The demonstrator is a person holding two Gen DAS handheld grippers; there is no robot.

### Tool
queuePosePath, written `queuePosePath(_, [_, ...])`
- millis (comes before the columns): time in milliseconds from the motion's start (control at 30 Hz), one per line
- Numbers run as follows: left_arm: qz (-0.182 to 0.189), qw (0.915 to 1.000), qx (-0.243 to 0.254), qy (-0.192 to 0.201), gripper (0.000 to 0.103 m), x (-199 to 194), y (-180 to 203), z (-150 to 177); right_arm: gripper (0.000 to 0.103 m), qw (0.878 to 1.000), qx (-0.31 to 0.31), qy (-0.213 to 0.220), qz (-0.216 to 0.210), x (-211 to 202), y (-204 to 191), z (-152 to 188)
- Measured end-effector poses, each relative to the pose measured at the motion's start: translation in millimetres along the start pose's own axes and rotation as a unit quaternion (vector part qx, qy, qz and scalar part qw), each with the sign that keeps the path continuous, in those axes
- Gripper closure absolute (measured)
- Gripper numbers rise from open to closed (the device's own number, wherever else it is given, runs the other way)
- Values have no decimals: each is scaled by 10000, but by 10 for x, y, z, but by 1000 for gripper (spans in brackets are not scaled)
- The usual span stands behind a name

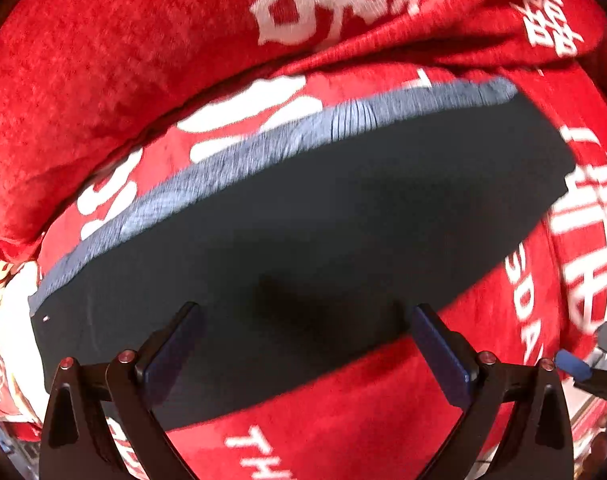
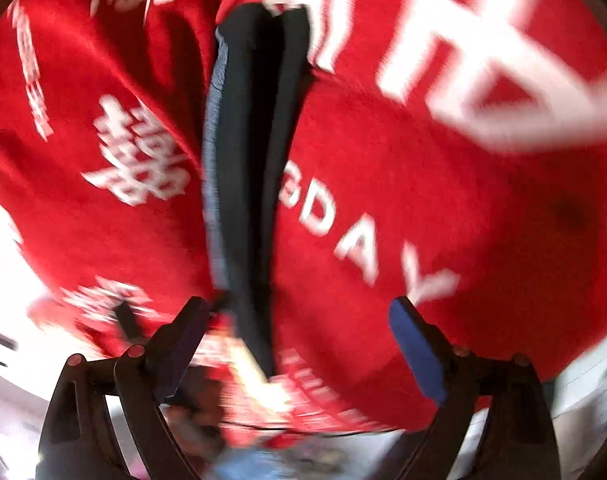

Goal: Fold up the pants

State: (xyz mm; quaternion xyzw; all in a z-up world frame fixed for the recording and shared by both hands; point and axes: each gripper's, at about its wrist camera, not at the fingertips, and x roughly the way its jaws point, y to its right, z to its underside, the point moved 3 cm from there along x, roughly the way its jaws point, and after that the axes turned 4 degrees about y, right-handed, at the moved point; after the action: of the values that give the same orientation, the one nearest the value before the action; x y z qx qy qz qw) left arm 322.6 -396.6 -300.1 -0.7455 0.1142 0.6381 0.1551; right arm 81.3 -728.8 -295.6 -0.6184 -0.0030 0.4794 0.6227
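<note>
Dark navy pants [image 1: 303, 216] with a grey-blue waistband [image 1: 207, 184] lie folded flat on a red blanket [image 1: 103, 80] with white lettering. My left gripper [image 1: 303, 320] is open just above the pants' near edge, holding nothing. In the right wrist view the pants [image 2: 251, 160] appear as a long narrow dark strip running away from the camera, blurred by motion. My right gripper [image 2: 299, 312] is open and empty, its fingers astride the strip's near end.
A red pillow or rolled blanket [image 1: 343, 0] with white characters lies beyond the pants. The red blanket [image 2: 423, 200] covers the whole surface. A piece of the other gripper [image 1: 583, 364] shows at the right edge. Pale floor [image 2: 7, 340] shows at the lower left.
</note>
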Motion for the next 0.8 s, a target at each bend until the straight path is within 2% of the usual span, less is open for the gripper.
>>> queuePosePath(33, [-3, 10000, -84, 21, 0, 34, 8, -56, 9, 9997, -216, 96, 114, 41, -79, -145])
queuePosePath(167, [13, 9993, -370, 23, 0, 213, -3, -178, 10, 9979, -328, 500, -245, 113, -274, -532])
queuePosePath(233, [1, 9991, -433, -25, 0, 309, -5, -183, 18, 9964, -372, 653, -384, 187, -370, -713])
queuePosePath(300, [18, 9990, -452, -43, 0, 358, 7, -178, 28, 9968, -399, 579, -389, 327, -443, -854])
queuePosePath(400, [12, 9989, -463, -6, 0, 364, 8, -160, 38, 9977, -473, 493, 15, 468, -433, -923])
queuePosePath(500, [35, 9989, -470, -32, 0, 384, 2, -137, 41, 9977, -350, 578, -55, 508, -406, -974])
queuePosePath(533, [17, 9989, -467, -62, 0, 398, -6, -132, 52, 9978, -331, 572, -99, 514, -412, -984])
queuePosePath(567, [11, 9988, -481, -79, 0, 410, -28, -131, 70, 9978, -362, 526, -156, 519, -429, -989])
queuePosePath(600, [12, 9986, -516, -77, 0, 395, -50, -129, 95, 9978, -404, 495, -180, 512, -440, -993])
queuePosePath(733, [-29, 9987, -483, 135, 0, 255, -110, -97, 95, 9929, -871, 728, -348, 311, -618, -881])
queuePosePath(800, [-20, 9992, -381, 94, 0, 294, -104, -57, 95, 9926, -940, 744, -183, 292, -541, -853])
